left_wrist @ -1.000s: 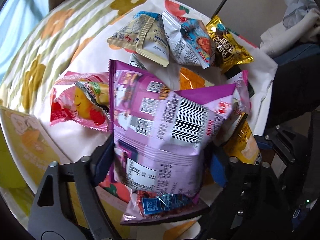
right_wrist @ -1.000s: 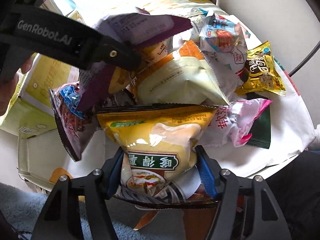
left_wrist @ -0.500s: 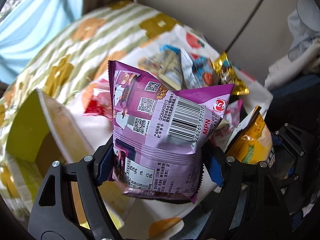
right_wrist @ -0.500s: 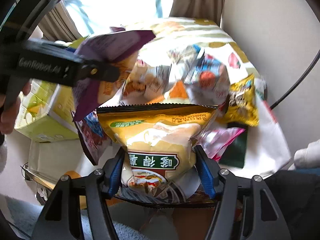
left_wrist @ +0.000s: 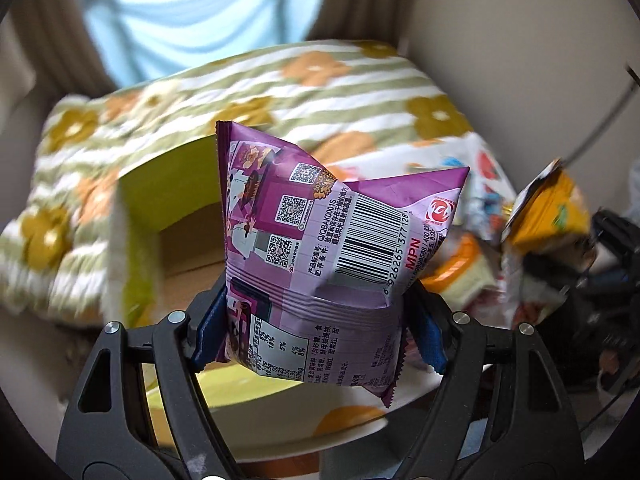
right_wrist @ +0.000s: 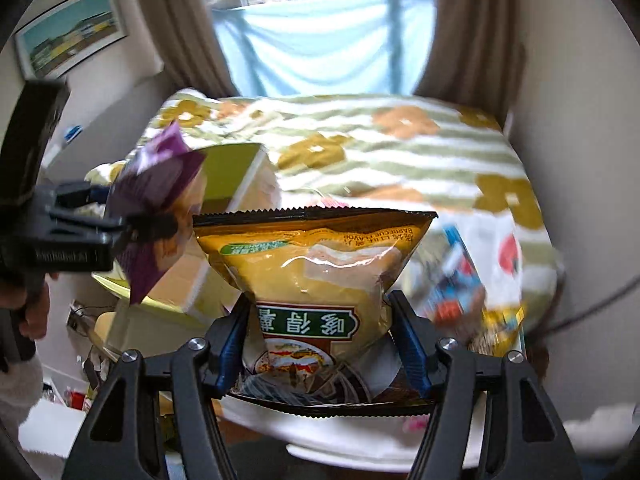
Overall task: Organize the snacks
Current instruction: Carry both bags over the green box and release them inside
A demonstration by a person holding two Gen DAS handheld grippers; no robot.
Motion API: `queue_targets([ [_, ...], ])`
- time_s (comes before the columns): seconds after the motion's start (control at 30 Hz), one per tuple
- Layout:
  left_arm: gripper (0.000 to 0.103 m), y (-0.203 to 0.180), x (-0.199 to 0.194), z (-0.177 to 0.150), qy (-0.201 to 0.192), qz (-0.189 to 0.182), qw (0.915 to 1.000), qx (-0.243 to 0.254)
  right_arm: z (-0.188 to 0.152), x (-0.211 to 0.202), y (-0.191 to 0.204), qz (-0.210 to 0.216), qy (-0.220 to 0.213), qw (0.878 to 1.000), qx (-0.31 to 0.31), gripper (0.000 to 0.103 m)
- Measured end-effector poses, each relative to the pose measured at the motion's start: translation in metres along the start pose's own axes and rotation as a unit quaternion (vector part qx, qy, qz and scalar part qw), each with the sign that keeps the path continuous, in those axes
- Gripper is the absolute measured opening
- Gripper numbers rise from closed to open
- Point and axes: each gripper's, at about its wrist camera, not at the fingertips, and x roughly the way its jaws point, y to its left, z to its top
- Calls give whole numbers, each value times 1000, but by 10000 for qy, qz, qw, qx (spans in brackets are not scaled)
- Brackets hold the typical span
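My left gripper (left_wrist: 318,328) is shut on a purple snack bag (left_wrist: 320,248) and holds it in the air in front of an open yellow-green cardboard box (left_wrist: 140,216). My right gripper (right_wrist: 320,348) is shut on a yellow chip bag (right_wrist: 316,268), also lifted. In the right wrist view the left gripper (right_wrist: 132,228) with the purple bag (right_wrist: 156,200) is at the left, beside the box (right_wrist: 236,176). The other snack packets (right_wrist: 456,296) lie blurred at the right on the white cloth.
The striped flowered blanket (left_wrist: 280,88) covers the surface behind the box. A window with a blue curtain (right_wrist: 324,48) and brown drapes is at the back. A wall stands at the right. A dark cable (right_wrist: 592,304) runs at the right edge.
Both grippers have risen and swung left from the snack pile toward the open box, each carrying its bag. The pile has slid to the right of both views.
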Motion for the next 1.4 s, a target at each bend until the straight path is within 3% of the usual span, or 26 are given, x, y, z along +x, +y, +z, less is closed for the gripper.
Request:
queue_targets([
  [0.23, 74, 77, 1, -27, 179, 716, 9969, -268, 48, 27, 56, 494, -42, 9983, -301, 61],
  [0.43, 74, 116, 33, -34, 507, 720, 9957, -281, 71, 70, 107, 774, 146, 9963, -347, 61],
  [0.67, 75, 122, 79, -36, 866, 684, 9938, 168, 87, 115, 136, 628, 462, 9965, -286, 61],
  [0.73, 83, 122, 85, -36, 868, 619, 9940, 226, 89, 123, 139, 557, 536, 9966, -296, 61],
  [0.77, 95, 122, 87, -35, 824, 651, 9941, 270, 90, 125, 141, 522, 558, 9966, -296, 61],
  [0.83, 102, 125, 90, -34, 728, 813, 9936, 307, 90, 128, 141, 474, 583, 9968, -279, 61],
  [1.13, 102, 147, 82, -46, 732, 668, 9951, 62, 91, 143, 151, 466, 708, 9958, -353, 61],
  [1.27, 102, 160, 69, -61, 723, 339, 9964, -272, 91, 144, 163, 433, 498, 9959, -621, 63],
  [1.4, 102, 166, 65, -69, 702, 467, 9960, -292, 93, 163, 178, 486, 615, 9929, -894, 63],
])
